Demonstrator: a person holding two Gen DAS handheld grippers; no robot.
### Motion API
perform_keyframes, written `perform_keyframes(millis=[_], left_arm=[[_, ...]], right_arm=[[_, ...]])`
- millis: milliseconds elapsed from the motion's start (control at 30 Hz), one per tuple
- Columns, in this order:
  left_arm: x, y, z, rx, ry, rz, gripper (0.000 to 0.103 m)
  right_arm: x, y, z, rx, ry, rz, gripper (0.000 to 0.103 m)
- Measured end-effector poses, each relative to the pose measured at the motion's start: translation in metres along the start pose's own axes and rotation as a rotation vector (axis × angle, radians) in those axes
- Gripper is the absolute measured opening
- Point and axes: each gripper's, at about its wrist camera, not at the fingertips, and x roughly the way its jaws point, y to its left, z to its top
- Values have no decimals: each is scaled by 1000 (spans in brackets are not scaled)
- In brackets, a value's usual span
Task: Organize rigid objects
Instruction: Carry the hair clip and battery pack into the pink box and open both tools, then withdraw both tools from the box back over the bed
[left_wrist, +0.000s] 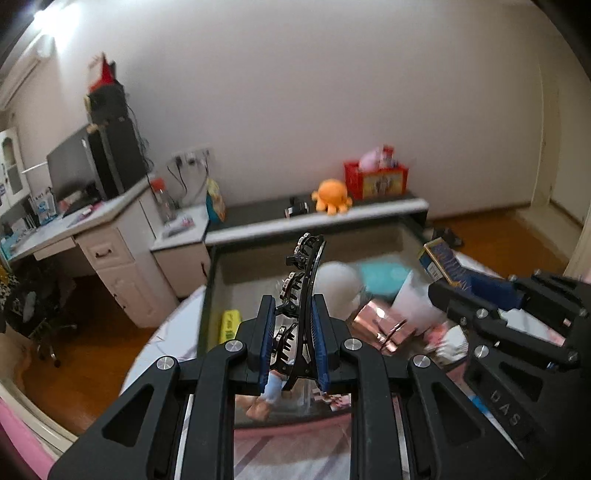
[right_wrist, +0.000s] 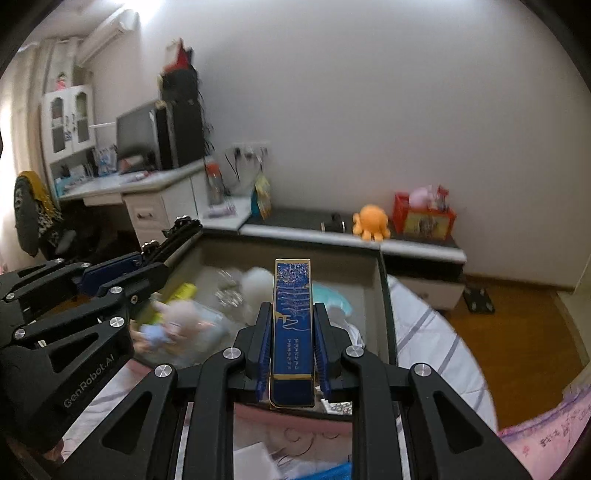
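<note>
Left gripper (left_wrist: 293, 332): clamped on black hair clip (left_wrist: 301, 295). Right gripper (right_wrist: 291, 341): clamped on blue box (right_wrist: 291, 325). Advice: lower both into open bin (right_wrist: 373, 288), release over bare spots, avoid doll (right_wrist: 170, 321).

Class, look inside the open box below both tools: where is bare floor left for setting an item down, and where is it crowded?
Bare floor shows along the far wall of the box and at its far left corner, beyond the yellow packet. The middle and near side are crowded: doll, white fluffy ball, teal item, pink gift box.
</note>
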Motion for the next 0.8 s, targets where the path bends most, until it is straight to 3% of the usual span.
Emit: perform_keyframes(millis=[133,267,300,400,500,567,633,800], left_arm=[[34,-5,-7,8,71,-10,21],[37,-8,-7,18,58,-11,22],[36,-8,-7,13,55,-13,27],[24,-7,-7,3,30,7,55],[1,1,-8,-19,-8,34,67],[-21,10,-9,-48,-43,48,76],[-49,17,-12,-74,-89,56,88],[-125,23,-27,-110,-215,93,95]], right_arm=[[27,-7,-6,10,66,8,21],[35,-10,-8,23,86,30,22],[34,-10,-8,26,75,30,22],[21,-11,-6,39,53,39,33],[-5,-11,-1,43,5,23,52],[-29,-10,1,52,-37,17,71],[-53,-7,2,50,-78,9,81],[-117,12,-3,35,-186,-17,85]])
